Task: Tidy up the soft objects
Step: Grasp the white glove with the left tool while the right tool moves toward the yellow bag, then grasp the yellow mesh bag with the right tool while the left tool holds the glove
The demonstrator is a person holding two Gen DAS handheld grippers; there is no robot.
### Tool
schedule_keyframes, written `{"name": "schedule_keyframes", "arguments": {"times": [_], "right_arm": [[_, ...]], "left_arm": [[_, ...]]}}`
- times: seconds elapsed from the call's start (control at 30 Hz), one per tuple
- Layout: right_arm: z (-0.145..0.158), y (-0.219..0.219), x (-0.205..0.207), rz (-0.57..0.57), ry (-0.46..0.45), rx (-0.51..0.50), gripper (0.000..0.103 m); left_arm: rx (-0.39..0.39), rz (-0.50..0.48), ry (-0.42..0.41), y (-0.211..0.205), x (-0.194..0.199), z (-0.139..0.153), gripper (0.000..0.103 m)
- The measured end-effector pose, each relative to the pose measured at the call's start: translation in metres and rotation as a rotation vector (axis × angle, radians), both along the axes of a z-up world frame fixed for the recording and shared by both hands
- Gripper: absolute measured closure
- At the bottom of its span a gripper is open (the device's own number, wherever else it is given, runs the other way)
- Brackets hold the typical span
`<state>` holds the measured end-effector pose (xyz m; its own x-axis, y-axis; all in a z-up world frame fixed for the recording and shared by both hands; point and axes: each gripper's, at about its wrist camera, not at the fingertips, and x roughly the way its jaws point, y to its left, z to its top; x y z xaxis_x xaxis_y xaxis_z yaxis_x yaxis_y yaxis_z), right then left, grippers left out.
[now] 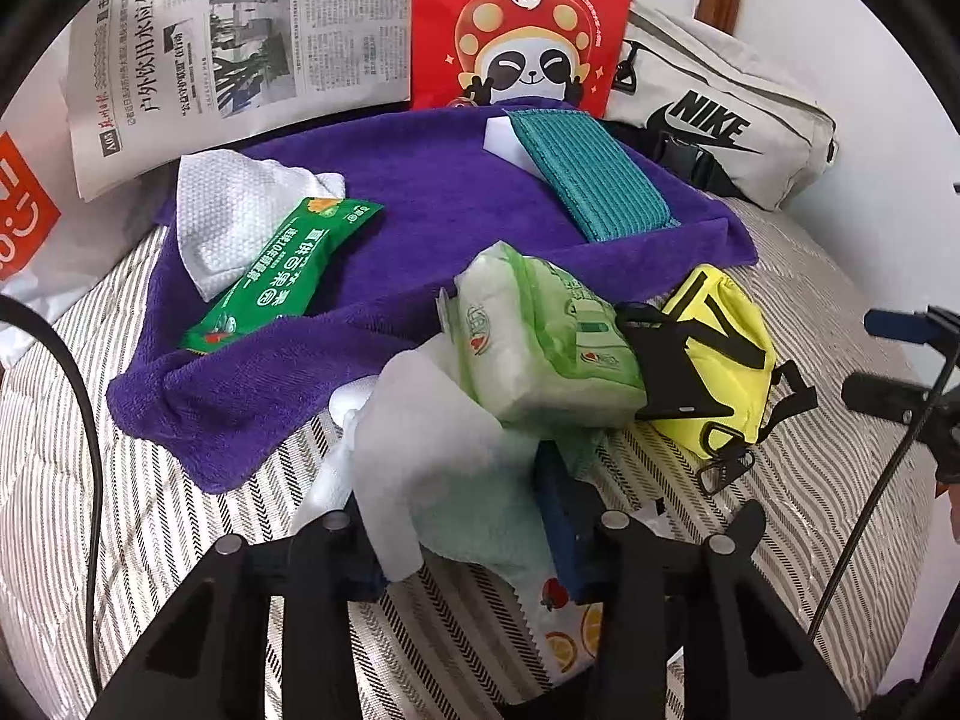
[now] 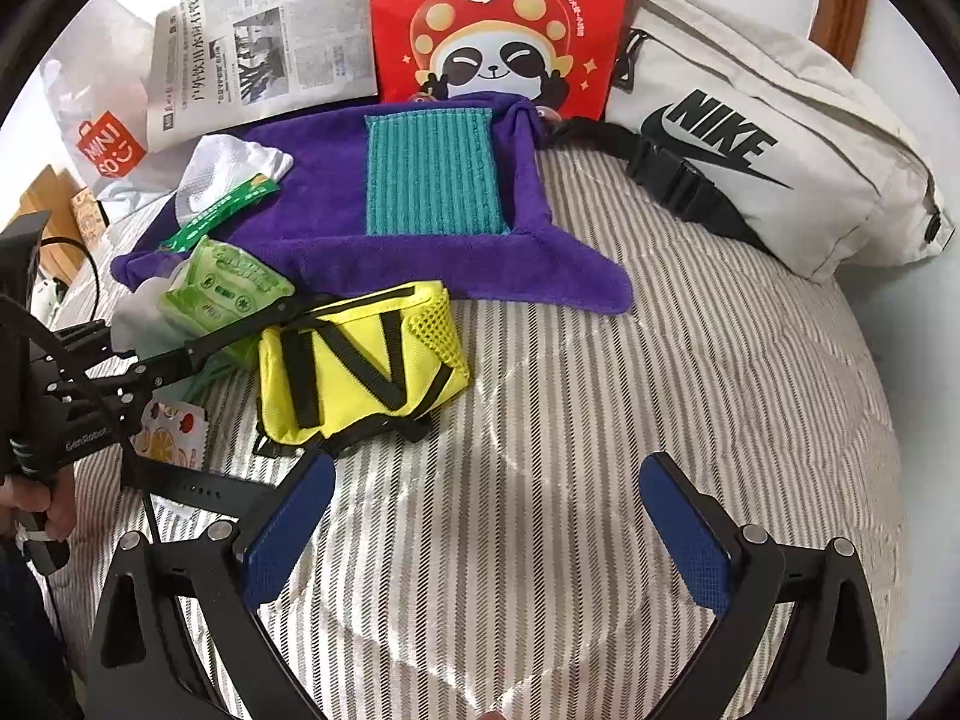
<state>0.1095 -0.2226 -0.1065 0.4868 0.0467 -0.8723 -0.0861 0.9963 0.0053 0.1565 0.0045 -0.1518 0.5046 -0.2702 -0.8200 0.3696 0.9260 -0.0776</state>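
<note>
- Striped bedcover: grey-and-white quilted surface that bears everything below.
- Grey Nike waist bag: lies at the far right edge, its black buckle strap trailing toward the purple towel.
- Purple towel: spread at the far middle of the bedcover, its near edge folded up into a ridge.
- Red panda bag and newspaper: stand side by side behind the towel.
- Teal ribbed cloth: lies flat on the towel; in the left wrist view a white block shows under its far end.
- Yellow pouch: black-strapped, rests on the bedcover just in front of the towel's near edge.
- Pale green tissue pack: leans between the towel's ridge and the yellow pouch, touching the pouch.
- Green sachet and white embossed wipe: lie together on the towel's left part, the sachet overlapping the wipe.
- Left gripper: clamped on a soft bundle, a white wipe over mint-green cloth, just in front of the tissue pack.
- Right gripper: jaws wide apart and empty above bare bedcover, near the yellow pouch.
</note>
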Motion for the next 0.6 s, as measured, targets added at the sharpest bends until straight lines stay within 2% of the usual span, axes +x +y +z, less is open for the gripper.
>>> {"name": "schedule_keyframes", "arguments": {"times": [0.1, 0.17, 0.23, 0.6], "right_arm": [[-0.003, 0.000, -0.002, 0.003, 0.006, 0.009, 0.003], [-0.005, 0.000, -0.002, 0.005, 0.012, 0.009, 0.003], [-0.007, 0.000, -0.002, 0.004, 0.015, 0.005, 0.003], [-0.007, 0.002, -0.002, 0.005, 0.013, -0.018, 0.003]], "left_arm": [[-0.022, 0.013, 0.004, 0.003, -0.002, 0.002, 0.072], [-0.027, 0.017, 0.005, 0.005, -0.004, 0.005, 0.082], [-0.040, 0.019, 0.009, 0.007, -0.005, 0.010, 0.086], [-0.055, 0.053, -0.013, 0.032, -0.026, 0.034, 0.089]]}}
